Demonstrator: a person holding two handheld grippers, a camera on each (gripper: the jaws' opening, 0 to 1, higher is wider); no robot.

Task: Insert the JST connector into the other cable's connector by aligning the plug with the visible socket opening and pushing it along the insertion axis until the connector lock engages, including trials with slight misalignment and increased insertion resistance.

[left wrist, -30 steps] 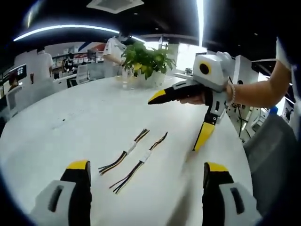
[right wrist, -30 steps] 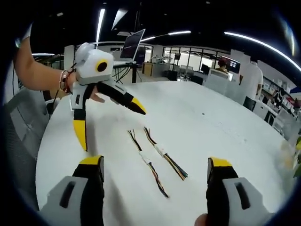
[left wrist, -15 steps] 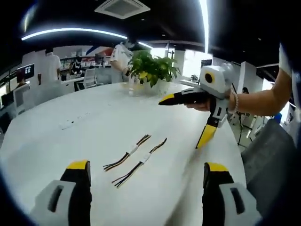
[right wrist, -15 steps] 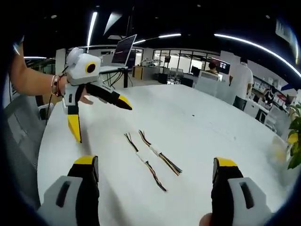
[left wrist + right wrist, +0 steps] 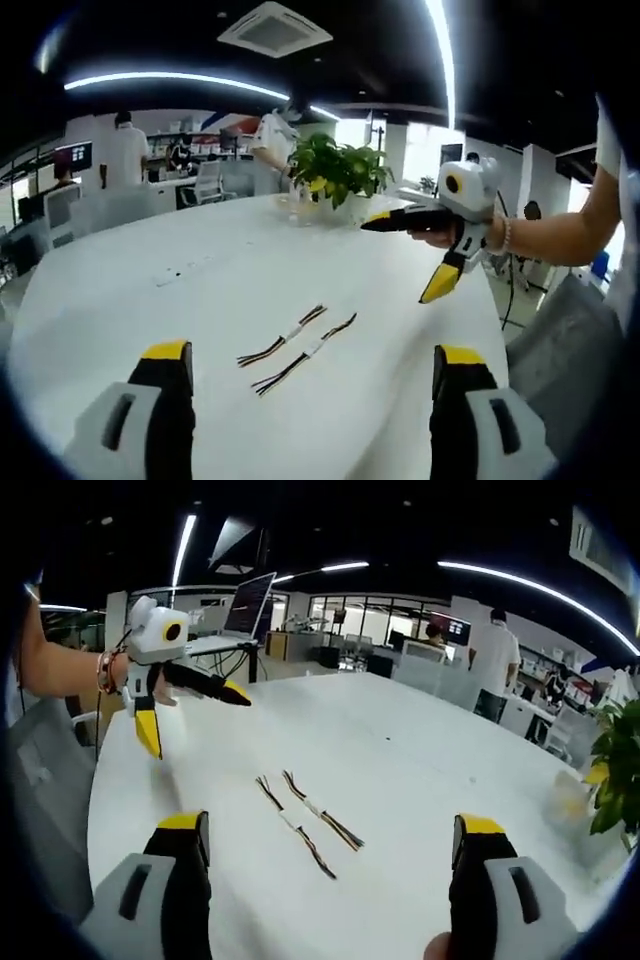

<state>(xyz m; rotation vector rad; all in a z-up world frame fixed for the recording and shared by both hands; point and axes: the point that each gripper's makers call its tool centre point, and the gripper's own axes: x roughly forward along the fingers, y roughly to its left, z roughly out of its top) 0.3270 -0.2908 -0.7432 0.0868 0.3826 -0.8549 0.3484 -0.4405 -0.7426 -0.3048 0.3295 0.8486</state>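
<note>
Two short cables with white JST connectors lie side by side on the white table. In the left gripper view they are the far cable [image 5: 284,338] and the near cable [image 5: 305,354]. In the right gripper view they are one cable [image 5: 321,823] and the other [image 5: 293,826]. My left gripper [image 5: 310,365] hovers open above the table, short of the cables, holding nothing. My right gripper [image 5: 332,838] is also open and holds nothing. The right gripper [image 5: 415,252] appears in the left gripper view, raised at the right, jaws wide apart. The left gripper [image 5: 190,716] appears likewise at the left of the right gripper view.
A potted green plant [image 5: 338,172] stands at the far side of the round white table [image 5: 150,310]. A grey chair [image 5: 565,340] stands by the table's right edge. People stand among desks in the office behind [image 5: 492,660].
Both grippers have pulled back and up from the cables, which now look smaller and farther off. The cables have not moved on the table. Both grippers stay open.
</note>
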